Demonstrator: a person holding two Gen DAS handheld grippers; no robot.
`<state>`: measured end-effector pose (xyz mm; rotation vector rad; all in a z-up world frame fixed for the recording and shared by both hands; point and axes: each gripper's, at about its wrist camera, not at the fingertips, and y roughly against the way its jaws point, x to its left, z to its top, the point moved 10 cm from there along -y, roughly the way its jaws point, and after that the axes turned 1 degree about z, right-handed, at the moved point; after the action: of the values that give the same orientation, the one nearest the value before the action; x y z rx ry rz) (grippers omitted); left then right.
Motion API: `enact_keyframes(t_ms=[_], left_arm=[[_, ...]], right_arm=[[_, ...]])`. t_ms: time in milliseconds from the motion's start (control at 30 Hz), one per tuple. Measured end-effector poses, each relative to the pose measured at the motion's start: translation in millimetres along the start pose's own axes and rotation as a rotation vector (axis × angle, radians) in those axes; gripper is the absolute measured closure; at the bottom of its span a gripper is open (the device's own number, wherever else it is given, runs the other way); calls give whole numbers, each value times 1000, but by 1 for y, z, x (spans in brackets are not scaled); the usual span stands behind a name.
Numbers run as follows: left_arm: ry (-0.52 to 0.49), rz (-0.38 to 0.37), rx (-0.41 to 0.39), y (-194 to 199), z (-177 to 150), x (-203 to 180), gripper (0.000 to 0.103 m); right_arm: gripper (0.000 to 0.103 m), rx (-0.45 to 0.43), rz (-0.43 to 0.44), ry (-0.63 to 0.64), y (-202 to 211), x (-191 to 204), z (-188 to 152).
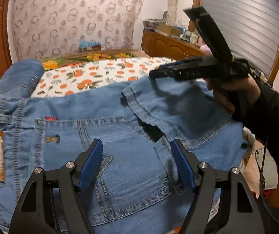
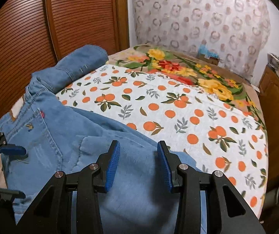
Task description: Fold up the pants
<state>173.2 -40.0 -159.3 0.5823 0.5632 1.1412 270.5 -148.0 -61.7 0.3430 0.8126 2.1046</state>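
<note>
Pants of light blue denim lie on the bed, a leg end folded over the seat. The left gripper hovers above the back pocket, fingers spread and empty. The right gripper, blurred in the left view, appears open over the denim.

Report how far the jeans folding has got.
Done: one leg of the jeans is already turned back over the seat, its hem lying above the back pocket on the orange-print sheet.
In hand: nothing; the left gripper and right gripper both hover open over the denim.
Left: the far part by the wardrobe is bunched, and the bundle is not yet compact.
</note>
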Motion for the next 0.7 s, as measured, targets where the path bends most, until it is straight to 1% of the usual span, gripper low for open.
enact_keyframes(t_ms=[133,233,433,467,500,533,567,600,633,700], left_arm=[[7,8,33,-12,-9,4,29],[16,5,30,-11,-11,4,29],[19,-2,16,-8,-8,1,29],[23,-9,11,-8,-6,0,29],[25,-13,6,-7,-5,-1,29],[26,-18,-3,-5,-3,-4,29],[26,-25,-12,-3,-1,-7,29],[25,-29,-17,-1,0,-9,29],[23,-36,-25,2,2,-12,29],[25,-50,-39,6,6,-16,29]], right_arm=[[62,27,20,17,-17,11,3],[62,44,34,17,-26,13,-4],[62,45,78,17,-32,20,-12],[64,44,77,20,-33,20,-12],[75,46,68,24,-34,20,-12],[78,46,57,31,-35,17,-13],[89,37,53,37,-35,16,-12],[93,18,50,40,-31,17,-11],[94,-2,47,36,-26,9,-11],[97,-54,45,20,-12,5,-11]])
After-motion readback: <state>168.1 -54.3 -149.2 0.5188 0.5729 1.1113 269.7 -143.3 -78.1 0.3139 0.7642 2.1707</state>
